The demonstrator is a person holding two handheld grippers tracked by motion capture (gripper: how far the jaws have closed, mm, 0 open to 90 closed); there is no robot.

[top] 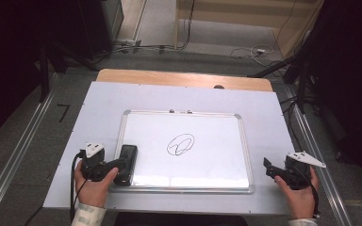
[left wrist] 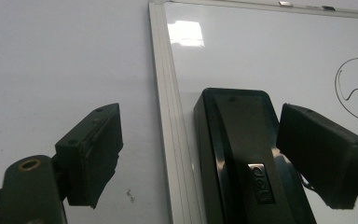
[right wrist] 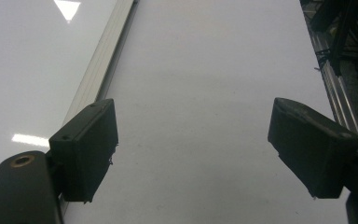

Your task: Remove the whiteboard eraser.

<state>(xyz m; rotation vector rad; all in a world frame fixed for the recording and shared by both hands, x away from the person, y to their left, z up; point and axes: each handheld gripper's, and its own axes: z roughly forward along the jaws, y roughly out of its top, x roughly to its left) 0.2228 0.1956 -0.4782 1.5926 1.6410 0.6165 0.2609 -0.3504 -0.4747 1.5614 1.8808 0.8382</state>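
We see a bench (top: 75, 155) covered in a pale sheet, with a whiteboard (top: 217, 141) lying flat at its middle. A black scribbled loop (top: 180, 144) sits near the centre of the whiteboard. A black eraser (top: 127, 164) rests on the whiteboard's near left corner, just inside its metal frame. Our left gripper (top: 118, 165) reaches in from the bench's near left edge, its fingers (left wrist: 95, 151) released and spread wide to either side of the eraser, not pressing it. Our right gripper (top: 269, 168) hovers over the bench's near right edge, beside the whiteboard frame, its fingers (right wrist: 86, 147) also released, with nothing between them.
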